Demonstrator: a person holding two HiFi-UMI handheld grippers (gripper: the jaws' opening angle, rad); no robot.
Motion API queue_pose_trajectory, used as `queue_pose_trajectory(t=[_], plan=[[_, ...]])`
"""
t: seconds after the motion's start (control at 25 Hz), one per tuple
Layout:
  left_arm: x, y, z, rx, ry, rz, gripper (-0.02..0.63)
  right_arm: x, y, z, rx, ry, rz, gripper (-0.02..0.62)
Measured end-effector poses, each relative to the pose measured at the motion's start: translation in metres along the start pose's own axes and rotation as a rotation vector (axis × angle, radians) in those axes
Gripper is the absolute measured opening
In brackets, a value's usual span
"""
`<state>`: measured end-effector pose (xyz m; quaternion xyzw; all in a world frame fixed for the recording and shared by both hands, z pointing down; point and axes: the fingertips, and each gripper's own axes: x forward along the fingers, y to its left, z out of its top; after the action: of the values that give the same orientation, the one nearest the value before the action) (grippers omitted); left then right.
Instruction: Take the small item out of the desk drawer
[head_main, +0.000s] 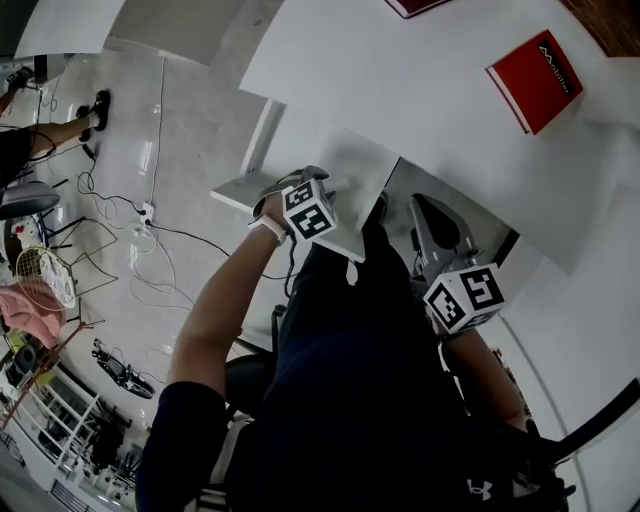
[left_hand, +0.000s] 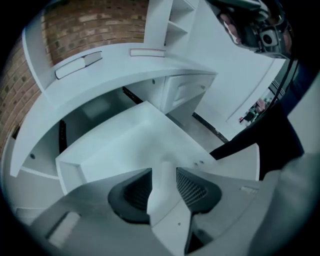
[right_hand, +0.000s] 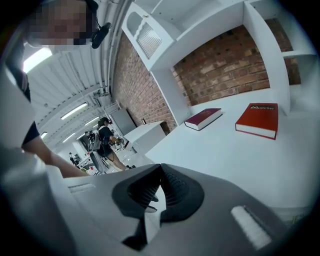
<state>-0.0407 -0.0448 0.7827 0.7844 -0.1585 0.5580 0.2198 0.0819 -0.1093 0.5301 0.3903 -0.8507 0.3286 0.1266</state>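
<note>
The white desk drawer (left_hand: 125, 142) stands pulled out below the desk top (left_hand: 100, 80). Its inside looks bare white and I can make out no small item in it. My left gripper (left_hand: 163, 187) points steeply down over the drawer's near front corner, jaws open with only the drawer's white edge showing in the gap. In the head view its marker cube (head_main: 308, 210) sits over the drawer (head_main: 345, 170). My right gripper (right_hand: 160, 175) hovers above the desk top (right_hand: 225, 160), tips together, holding nothing. Its marker cube (head_main: 465, 295) shows lower right in the head view.
A red book (right_hand: 257, 120) and a darker red book (right_hand: 203, 118) lie on the desk by the brick wall. A white cabinet front (left_hand: 182, 90) adjoins the drawer opening. Cables (head_main: 120, 220) trail over the floor at left. A person (right_hand: 106, 142) stands far behind.
</note>
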Motion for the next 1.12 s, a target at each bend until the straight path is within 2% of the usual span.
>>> queue_pose_trajectory(t=[0.24,0.48,0.56,0.76,0.88,1.12], plan=[[0.037,0.005,-0.008,0.049,0.074,-0.069,0.169,0.008,-0.013,-0.014,0.034,0.016,-0.04,0.003],[0.072,-0.007,-0.026,0.225,0.212,-0.139,0.169,-0.002,-0.019,-0.02,0.066,0.01,-0.084,0.003],[0.082,-0.011,-0.031,0.255,0.252,-0.158,0.169,-0.007,-0.025,-0.024,0.079,0.009,-0.099,0.003],[0.096,-0.005,-0.045,0.265,0.332,-0.169,0.169,-0.003,-0.035,-0.031,0.106,0.007,-0.124,0.003],[0.1,-0.001,-0.044,0.249,0.329,-0.152,0.135,-0.002,-0.035,-0.033,0.108,0.008,-0.123,0.003],[0.102,-0.001,-0.042,0.269,0.314,-0.13,0.127,-0.002,-0.033,-0.035,0.097,0.013,-0.114,0.003]])
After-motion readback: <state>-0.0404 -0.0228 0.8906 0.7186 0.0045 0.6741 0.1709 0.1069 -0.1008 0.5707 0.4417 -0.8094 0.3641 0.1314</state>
